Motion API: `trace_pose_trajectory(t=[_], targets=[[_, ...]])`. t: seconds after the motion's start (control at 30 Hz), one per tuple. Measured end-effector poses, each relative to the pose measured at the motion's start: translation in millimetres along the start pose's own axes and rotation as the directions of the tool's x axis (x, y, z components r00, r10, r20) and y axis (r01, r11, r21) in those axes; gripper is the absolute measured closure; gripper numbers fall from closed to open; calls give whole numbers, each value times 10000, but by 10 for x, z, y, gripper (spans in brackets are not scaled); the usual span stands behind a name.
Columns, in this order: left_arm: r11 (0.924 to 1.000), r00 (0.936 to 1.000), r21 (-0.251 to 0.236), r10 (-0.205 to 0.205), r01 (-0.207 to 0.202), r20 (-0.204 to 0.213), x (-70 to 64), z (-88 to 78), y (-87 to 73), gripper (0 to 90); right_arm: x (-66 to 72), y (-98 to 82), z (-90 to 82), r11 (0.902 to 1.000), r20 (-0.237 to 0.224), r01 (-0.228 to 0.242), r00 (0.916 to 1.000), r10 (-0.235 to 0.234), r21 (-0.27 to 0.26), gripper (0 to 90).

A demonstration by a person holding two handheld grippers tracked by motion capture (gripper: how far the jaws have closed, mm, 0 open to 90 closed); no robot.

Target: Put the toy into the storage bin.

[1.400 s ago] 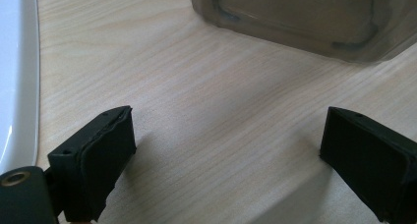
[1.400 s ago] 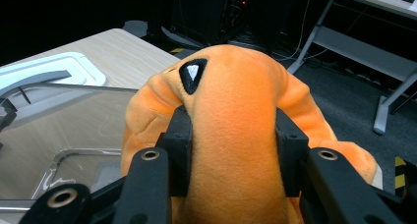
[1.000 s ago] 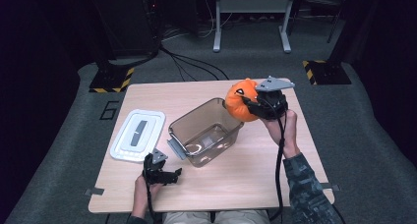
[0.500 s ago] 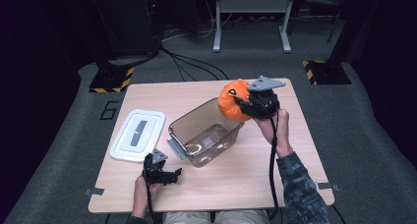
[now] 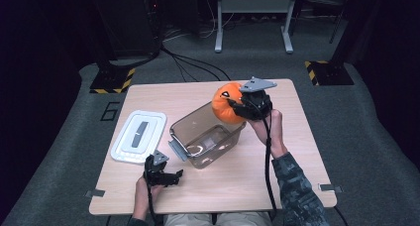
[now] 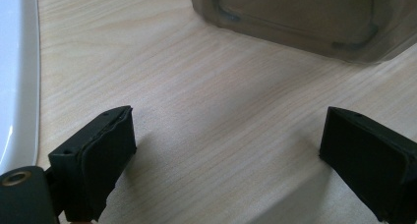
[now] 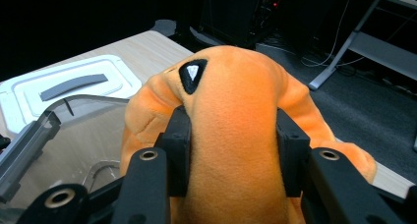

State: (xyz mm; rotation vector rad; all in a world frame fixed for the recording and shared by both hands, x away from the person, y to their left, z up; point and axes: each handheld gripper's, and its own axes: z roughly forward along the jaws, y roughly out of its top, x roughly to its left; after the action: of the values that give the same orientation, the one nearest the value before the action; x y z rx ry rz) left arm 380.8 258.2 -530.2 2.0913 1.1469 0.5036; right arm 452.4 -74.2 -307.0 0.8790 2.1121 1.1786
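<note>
Bin [image 5: 205, 137], clear plastic, is sitting mid-table holding nothing, white lid [image 5: 138, 136] lying toward the left edge. Right gripper [image 5: 236, 106] is squeezing the orange plush pumpkin [image 5: 224, 103] over the bin's far rim; left gripper [image 5: 171, 178] is resting wide open near the front edge.

Fuzzy orange plush toy [image 7: 236, 135], soft and matt; smoky see-through plastic bin [image 5: 205, 137], glossy; smooth white plastic lid [image 5: 138, 137]; pale wood-grain table [image 5: 297, 151], matt.
</note>
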Motion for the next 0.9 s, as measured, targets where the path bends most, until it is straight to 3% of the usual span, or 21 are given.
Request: trace_pose_trajectory(t=[0.9], targets=[[10000, 10000, 9, -21, 21, 12, -1, 0, 0, 64, 235, -75, 393, 9968, -780, 206, 9969, -145, 778, 576]])
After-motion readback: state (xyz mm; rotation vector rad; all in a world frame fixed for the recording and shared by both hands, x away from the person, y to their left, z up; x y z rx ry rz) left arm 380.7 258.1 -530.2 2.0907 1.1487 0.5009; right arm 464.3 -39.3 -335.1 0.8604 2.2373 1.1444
